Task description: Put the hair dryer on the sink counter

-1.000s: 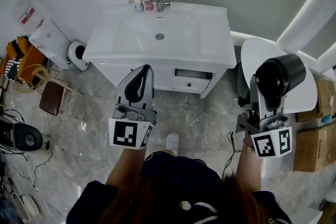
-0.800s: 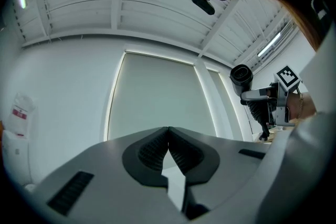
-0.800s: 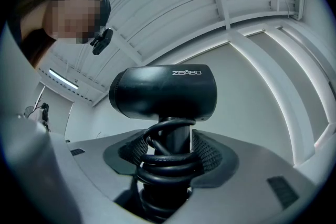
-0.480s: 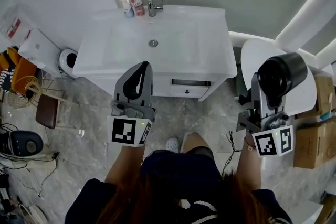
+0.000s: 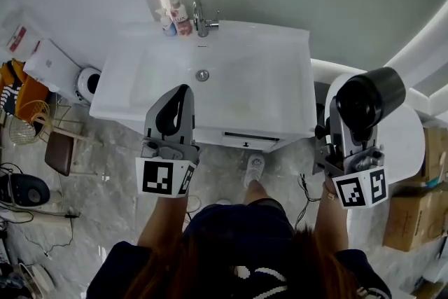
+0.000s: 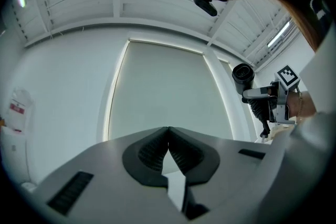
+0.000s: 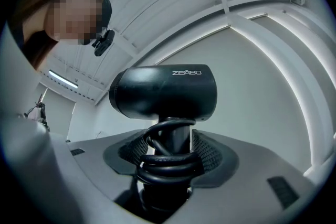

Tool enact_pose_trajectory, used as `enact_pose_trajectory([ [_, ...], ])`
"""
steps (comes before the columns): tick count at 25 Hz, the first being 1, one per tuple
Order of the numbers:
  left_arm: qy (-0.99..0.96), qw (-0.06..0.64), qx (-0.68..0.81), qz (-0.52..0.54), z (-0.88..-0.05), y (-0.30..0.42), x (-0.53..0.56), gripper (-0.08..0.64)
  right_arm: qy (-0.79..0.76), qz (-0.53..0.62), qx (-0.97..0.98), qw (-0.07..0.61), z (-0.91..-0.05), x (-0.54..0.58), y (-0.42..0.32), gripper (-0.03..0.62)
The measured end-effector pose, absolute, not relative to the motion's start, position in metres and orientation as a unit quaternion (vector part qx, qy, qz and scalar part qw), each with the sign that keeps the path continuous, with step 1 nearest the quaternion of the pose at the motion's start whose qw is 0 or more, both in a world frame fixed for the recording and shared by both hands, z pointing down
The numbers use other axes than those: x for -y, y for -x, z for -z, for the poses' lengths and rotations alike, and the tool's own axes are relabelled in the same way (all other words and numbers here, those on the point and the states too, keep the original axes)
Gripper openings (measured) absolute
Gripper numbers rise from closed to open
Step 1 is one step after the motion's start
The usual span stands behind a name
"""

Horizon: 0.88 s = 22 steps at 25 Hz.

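The black hair dryer [image 5: 369, 99] stands upright in my right gripper [image 5: 349, 131], to the right of the white sink counter [image 5: 280, 91] and over a round white table. In the right gripper view the hair dryer [image 7: 163, 91] has its cord wound round the handle [image 7: 168, 161], and my right gripper [image 7: 169, 140] is shut on that handle. My left gripper [image 5: 183, 92] hovers over the counter's front edge, shut and empty. Seen in the left gripper view, the left gripper [image 6: 168, 129] has its pads touching, and the hair dryer [image 6: 243, 75] shows far right.
A faucet [image 5: 201, 17] and small bottles [image 5: 173, 17] stand at the basin's back. A drawer [image 5: 246, 138] under the counter is slightly open. A round white table [image 5: 402, 140] and cardboard boxes [image 5: 413, 220] are at the right. A stool [image 5: 59, 151] and clutter are at the left.
The sink counter has come closer and lower in the head view as the person steps toward it. Both grippers keep their hold and pose.
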State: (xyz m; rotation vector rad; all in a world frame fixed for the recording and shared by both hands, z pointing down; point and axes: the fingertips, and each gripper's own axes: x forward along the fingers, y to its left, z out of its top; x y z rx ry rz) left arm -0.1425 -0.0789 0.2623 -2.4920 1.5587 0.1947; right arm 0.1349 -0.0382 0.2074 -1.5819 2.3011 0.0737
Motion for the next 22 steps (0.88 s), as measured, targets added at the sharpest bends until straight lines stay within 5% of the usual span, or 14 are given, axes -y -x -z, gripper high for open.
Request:
enact_pose_trajectory([
  [12,0.817,0.095,-0.565,-0.063,-0.263,0.08,0.228,0.018,0.517,-0.015,-0.839,0.169,-0.201,0.223,-0.199,0.273],
  [22,0.818,0.085,-0.565,-0.067,-0.264,0.077,0.278,0.018,0.511,-0.004,-0.843,0.167,-0.205,0.273,-0.194,0.273],
])
